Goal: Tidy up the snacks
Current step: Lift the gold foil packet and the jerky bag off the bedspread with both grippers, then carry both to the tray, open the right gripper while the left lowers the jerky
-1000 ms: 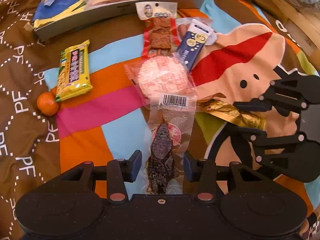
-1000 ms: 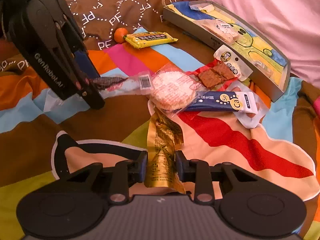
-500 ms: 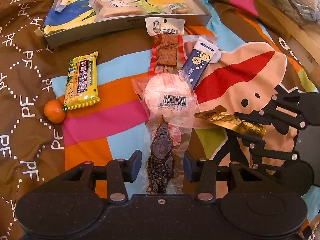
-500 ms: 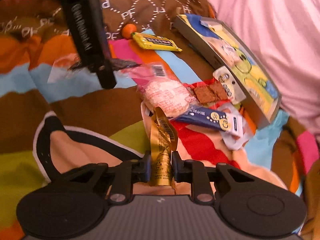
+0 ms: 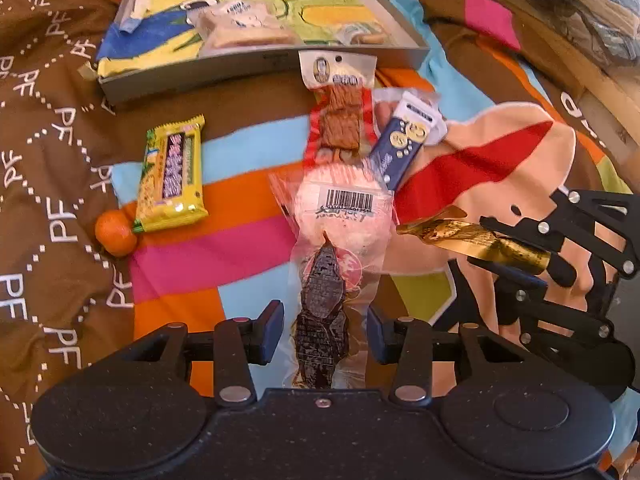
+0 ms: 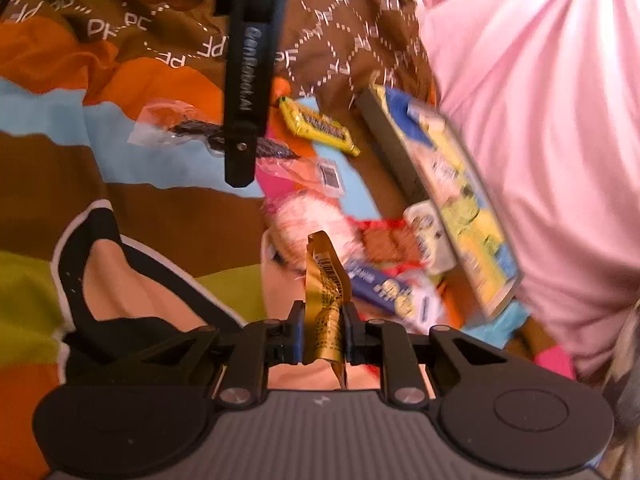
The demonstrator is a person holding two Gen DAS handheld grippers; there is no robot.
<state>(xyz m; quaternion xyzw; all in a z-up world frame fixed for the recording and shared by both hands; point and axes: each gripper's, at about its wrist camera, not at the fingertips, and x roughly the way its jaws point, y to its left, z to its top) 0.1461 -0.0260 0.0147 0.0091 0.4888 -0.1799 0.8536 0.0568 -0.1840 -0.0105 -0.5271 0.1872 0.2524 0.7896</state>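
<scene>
A clear packet of dark dried snack [image 5: 320, 300] sits between my left gripper's [image 5: 325, 332] fingers, which press on its two side edges and hold it off the blanket. In the right wrist view that packet [image 6: 276, 148] hangs level at the left gripper's tip. My right gripper [image 6: 323, 336] is shut on a gold wrapper [image 6: 326, 296], raised off the blanket; the wrapper [image 5: 472, 240] also shows from the left wrist. The grey tray [image 5: 264, 64] with cartoon lining lies ahead and holds a toast packet [image 5: 240, 28].
On the patterned blanket lie a yellow bar [image 5: 172, 172], a small orange [image 5: 116, 234], a pink round cake [image 5: 344, 216], a red packet of brown squares [image 5: 340, 120] and a blue packet [image 5: 404, 140]. A pink cloth [image 6: 540, 120] lies behind the tray [image 6: 396, 152].
The right gripper has shut tighter on the gold wrapper, lifted it and swung toward the tray. The left gripper has risen with the dark snack packet, nearer the tray.
</scene>
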